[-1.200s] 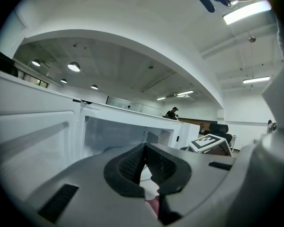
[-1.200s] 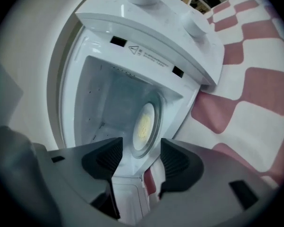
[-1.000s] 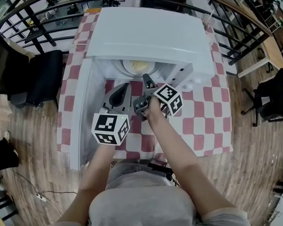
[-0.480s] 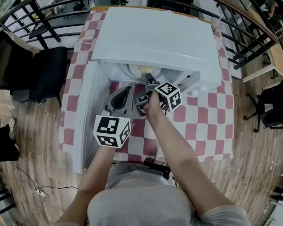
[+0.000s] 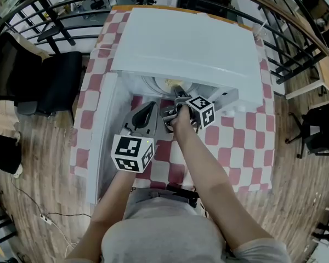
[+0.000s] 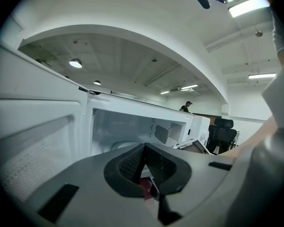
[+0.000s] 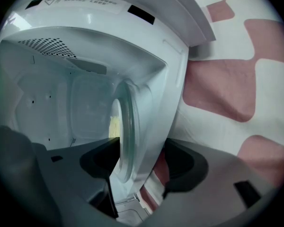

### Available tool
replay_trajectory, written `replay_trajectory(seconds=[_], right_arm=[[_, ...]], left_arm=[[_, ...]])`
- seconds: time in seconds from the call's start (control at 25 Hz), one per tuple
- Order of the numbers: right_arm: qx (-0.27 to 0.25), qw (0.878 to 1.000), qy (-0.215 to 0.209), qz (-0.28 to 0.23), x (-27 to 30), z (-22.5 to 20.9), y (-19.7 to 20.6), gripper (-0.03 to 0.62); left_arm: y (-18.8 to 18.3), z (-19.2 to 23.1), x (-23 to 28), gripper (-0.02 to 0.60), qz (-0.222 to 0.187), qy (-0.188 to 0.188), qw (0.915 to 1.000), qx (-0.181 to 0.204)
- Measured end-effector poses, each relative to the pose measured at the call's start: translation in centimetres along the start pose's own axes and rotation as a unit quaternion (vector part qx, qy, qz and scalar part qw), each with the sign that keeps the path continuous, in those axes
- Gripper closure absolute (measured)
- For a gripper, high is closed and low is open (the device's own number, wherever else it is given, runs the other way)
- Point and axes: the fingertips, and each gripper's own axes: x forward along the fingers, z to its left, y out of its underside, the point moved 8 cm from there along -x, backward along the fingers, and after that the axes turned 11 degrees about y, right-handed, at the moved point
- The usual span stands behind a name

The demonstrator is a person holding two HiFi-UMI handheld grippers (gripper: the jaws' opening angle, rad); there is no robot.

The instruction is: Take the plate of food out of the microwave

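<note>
Room, head view: a wooden floor (image 5: 38, 163) with a black railing (image 5: 55, 15) curving round the far side; a black chair (image 5: 55, 86) stands to the left of the counter.
Counter: covered with a red-and-white checked cloth (image 5: 236, 147), which lies under and in front of the microwave (image 5: 186, 43).
Microwave: white, in the middle of the counter, its door (image 5: 101, 130) swung wide open to the left.
Plate: the plate (image 5: 162, 84) sits inside the microwave near the front, with pale yellow food (image 5: 172, 83) on it.
Hand-held grippers, head view: the left hand-held gripper (image 5: 149, 106) is in front of the opening beside the door; the right hand-held gripper (image 5: 177, 92) reaches into the opening at the plate's edge.
Room, left gripper view: a white ceiling with round lamps (image 6: 75, 63) and strip lights; a person (image 6: 185, 107) is far behind the microwave.
Left hand-held gripper, own view: its jaws are pressed together with nothing between them, pointing at the open microwave.
Surface, right gripper view: the checked cloth fills the right side, beside the white inside of the microwave.
Right hand-held gripper, own view: its jaws have just been opening and are spread wide; the plate's rim stands between them, and the pads do not press on it.
</note>
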Motion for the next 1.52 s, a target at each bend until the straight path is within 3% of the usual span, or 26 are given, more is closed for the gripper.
replay_trajectory(seconds=[0.48,1.52], right_arm=[[-0.028,1.000,0.002,0.012,-1.0,-0.4,-0.1,0.326],[-0.016,0.999,-0.041,0.031,-2.8,-0.8,0.1,0.449]], left_arm=[[0.2,0.0,-0.1,0.580,0.001,-0.007,1.0000,-0.002],[0.3,-0.7,-1.1,0.580,-0.001,-0.006,1.0000,-0.003]])
